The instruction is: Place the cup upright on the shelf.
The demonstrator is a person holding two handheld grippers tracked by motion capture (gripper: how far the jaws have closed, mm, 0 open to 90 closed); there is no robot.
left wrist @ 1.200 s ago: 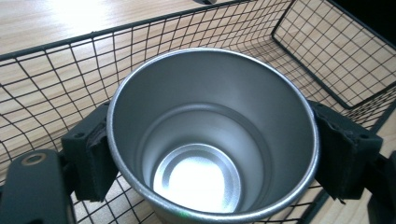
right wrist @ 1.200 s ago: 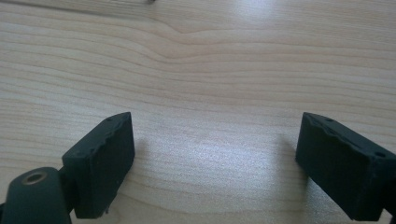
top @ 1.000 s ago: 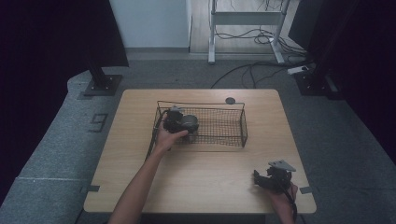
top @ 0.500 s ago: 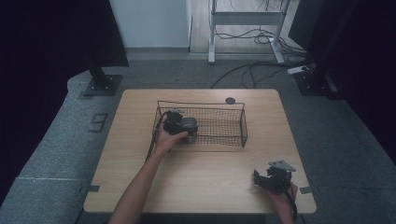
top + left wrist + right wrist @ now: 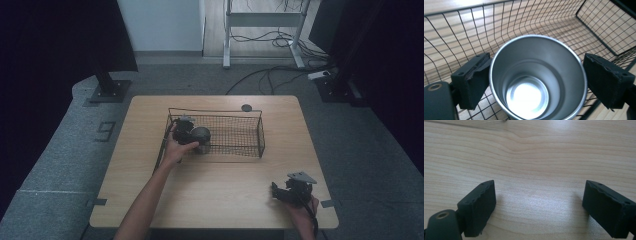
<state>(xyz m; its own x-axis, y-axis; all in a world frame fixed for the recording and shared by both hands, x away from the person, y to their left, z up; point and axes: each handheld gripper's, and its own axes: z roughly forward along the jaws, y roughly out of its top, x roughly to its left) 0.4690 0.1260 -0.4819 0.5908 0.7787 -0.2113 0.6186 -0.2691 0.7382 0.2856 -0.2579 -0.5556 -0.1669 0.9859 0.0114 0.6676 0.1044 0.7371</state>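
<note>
**Cup between the left fingers, inside the basket**

I have the left gripper [image 5: 192, 137] at the left end of the basket [image 5: 250, 116], the wire one that sits on the far half of the counter [image 5: 220, 185]. The cup [image 5: 537, 77] stands upright in that left end, on the basket's mesh floor, mouth up; in the left gripper view I look straight down into its shiny metal inside. The left fingers [image 5: 472, 78] stand one on each side of the cup. The left one sits tight against the rim; on the right one I see a thin gap between pad and rim, so I cannot tell whether the cup is clamped or merely flanked. From the high view my hand [image 5: 176, 147] is at the basket's near-left corner, with the gripper reaching over the rim.

The right gripper [image 5: 292, 191] is well apart from the basket, near the counter's near-right corner, held in my other hand. Its fingers [image 5: 477, 206] stand wide apart with nothing between them but bare wood grain.

A small dark disc [image 5: 246, 107] lies on the counter just beyond the basket's far wall.
</note>
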